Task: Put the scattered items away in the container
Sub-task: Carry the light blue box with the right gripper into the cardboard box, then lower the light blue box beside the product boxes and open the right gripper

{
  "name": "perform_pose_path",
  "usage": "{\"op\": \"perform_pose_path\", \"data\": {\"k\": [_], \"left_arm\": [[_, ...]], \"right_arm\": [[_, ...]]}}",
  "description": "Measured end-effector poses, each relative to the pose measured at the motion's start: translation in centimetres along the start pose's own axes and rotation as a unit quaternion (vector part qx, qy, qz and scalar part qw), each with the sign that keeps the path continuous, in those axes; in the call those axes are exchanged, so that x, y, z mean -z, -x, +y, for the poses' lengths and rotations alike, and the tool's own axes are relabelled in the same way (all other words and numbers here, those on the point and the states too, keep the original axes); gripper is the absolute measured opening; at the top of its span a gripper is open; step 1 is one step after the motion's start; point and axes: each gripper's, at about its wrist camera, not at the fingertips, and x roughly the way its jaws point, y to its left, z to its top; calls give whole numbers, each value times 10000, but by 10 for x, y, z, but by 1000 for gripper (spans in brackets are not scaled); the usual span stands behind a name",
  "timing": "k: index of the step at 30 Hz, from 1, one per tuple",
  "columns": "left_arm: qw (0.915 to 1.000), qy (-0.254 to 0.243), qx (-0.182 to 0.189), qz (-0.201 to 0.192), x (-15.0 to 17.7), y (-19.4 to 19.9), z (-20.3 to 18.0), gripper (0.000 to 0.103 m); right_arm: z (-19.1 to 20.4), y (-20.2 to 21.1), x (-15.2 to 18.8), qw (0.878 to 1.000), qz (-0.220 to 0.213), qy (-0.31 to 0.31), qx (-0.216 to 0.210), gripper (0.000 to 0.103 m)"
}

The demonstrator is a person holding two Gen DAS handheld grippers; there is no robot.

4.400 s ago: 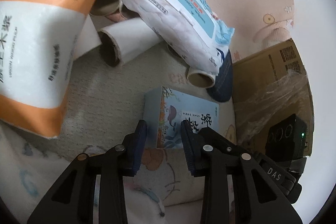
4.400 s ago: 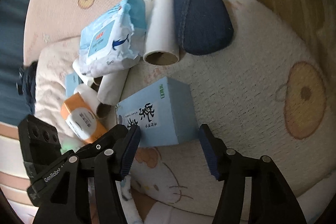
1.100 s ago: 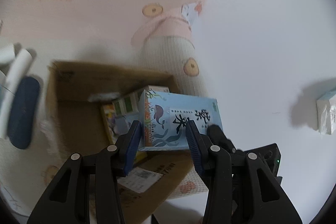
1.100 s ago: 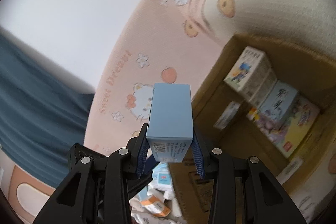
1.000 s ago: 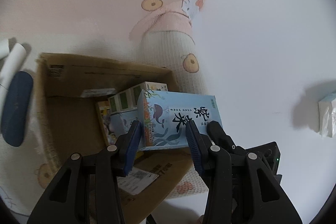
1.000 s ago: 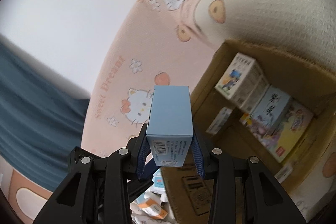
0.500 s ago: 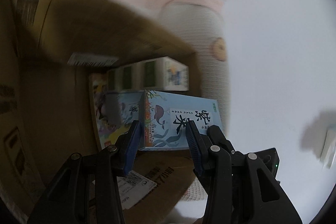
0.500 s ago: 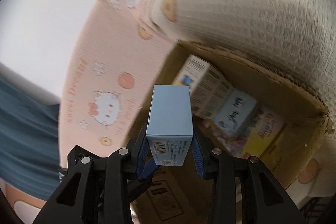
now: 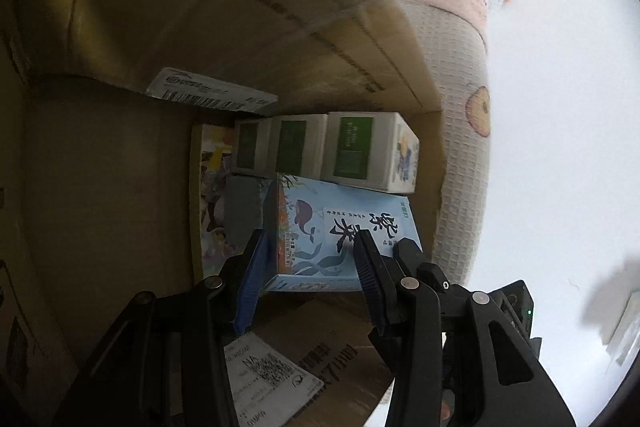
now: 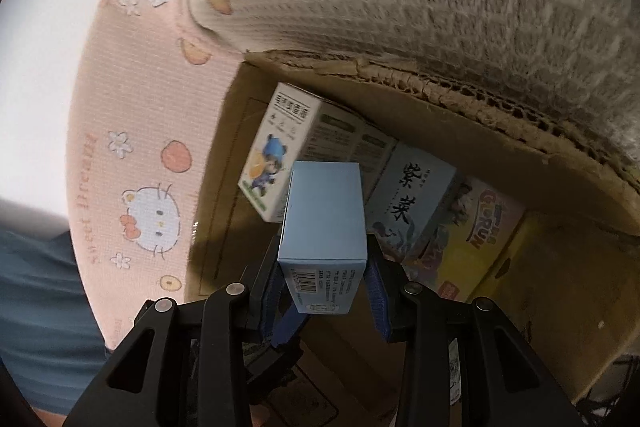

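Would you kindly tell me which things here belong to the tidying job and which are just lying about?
Job in hand:
- light blue box, clamped by left gripper and right gripper
- cardboard box
- green-label cartons, already inside
- yellow game box, already inside

Lying about:
- pink cartoon blanket
- waffle-knit fabric

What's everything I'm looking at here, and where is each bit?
Cardboard box: one, brown, open, on the bedding.
Held box: one, light blue with a whale, between both grippers, over the cardboard box.
Green-label cartons: three, white, in a row inside.
Second blue box: one, inside beside the cartons.
Flat yellow box: one, under them.
Bedding: pink, cartoon print.
Left gripper: black, blue fingers, clamping the held box.
Right gripper: same, on its end.
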Motion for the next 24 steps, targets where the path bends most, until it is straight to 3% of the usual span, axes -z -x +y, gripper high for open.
{"op": "perform_pose_path", "data": {"k": [4, 22, 24], "left_arm": [[9998, 185, 35, 34, -2, -4, 8, 48], [9997, 154, -81, 145, 9, -17, 7, 47], [9996, 172, -111, 175, 9, -20, 8, 41]], "right_arm": [[3, -6, 1, 9998, -101, 85, 150, 36], [4, -14, -1, 9960, -432, 219, 749, 37], [3, -18, -2, 9955, -299, 198, 876, 39]]}}
